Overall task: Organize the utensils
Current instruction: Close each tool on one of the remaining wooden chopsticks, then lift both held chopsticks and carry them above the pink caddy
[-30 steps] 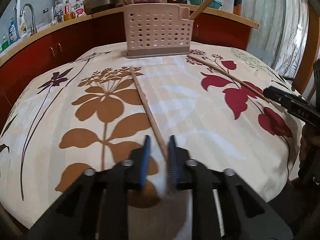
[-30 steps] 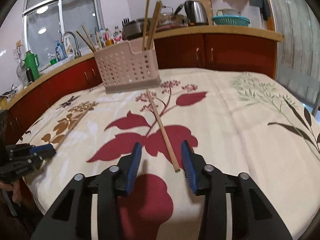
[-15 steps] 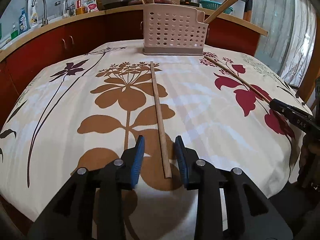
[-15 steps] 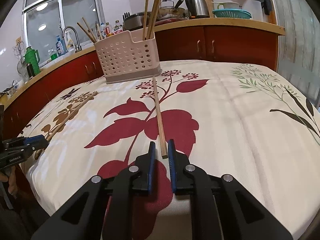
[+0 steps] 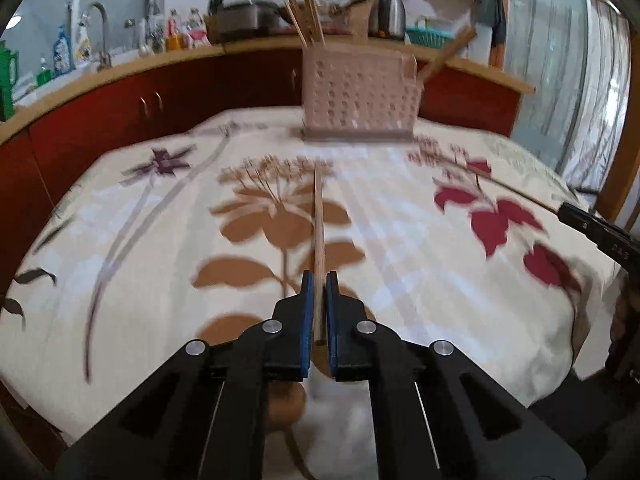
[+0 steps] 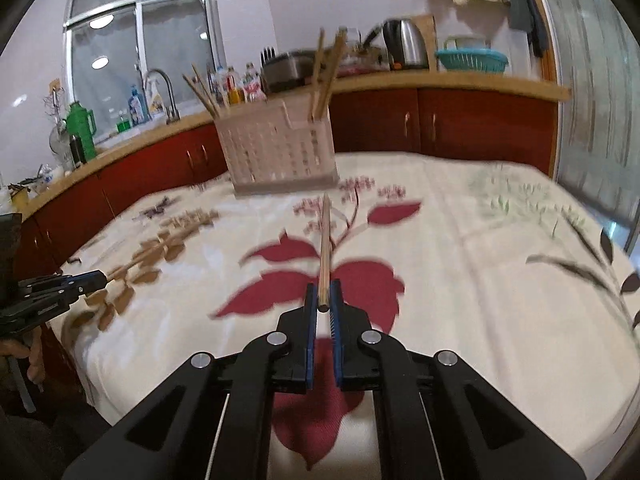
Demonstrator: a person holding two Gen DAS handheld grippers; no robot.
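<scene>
My left gripper point(image 5: 319, 280) is shut on the near end of a wooden chopstick point(image 5: 318, 232) that points away over the flowered tablecloth. My right gripper point(image 6: 324, 288) is shut on the near end of a second wooden chopstick point(image 6: 325, 248), lifted off the cloth and pointing at the holder. The beige perforated utensil holder point(image 5: 360, 94) stands at the table's far side with several chopsticks upright in it; it also shows in the right wrist view point(image 6: 280, 152). Each gripper shows in the other's view, the right one point(image 5: 600, 232) and the left one point(image 6: 60, 292).
The round table point(image 6: 500, 300) wears a cream cloth with brown and red flowers. Behind it runs a red cabinet counter point(image 6: 460, 92) with a kettle point(image 6: 404, 46), a teal basket point(image 6: 472, 58), bottles and a sink tap point(image 6: 160, 92).
Both grippers have closed on their chopsticks and raised them. One second ago the right was wide open; half a second ago the left was open around its stick.
</scene>
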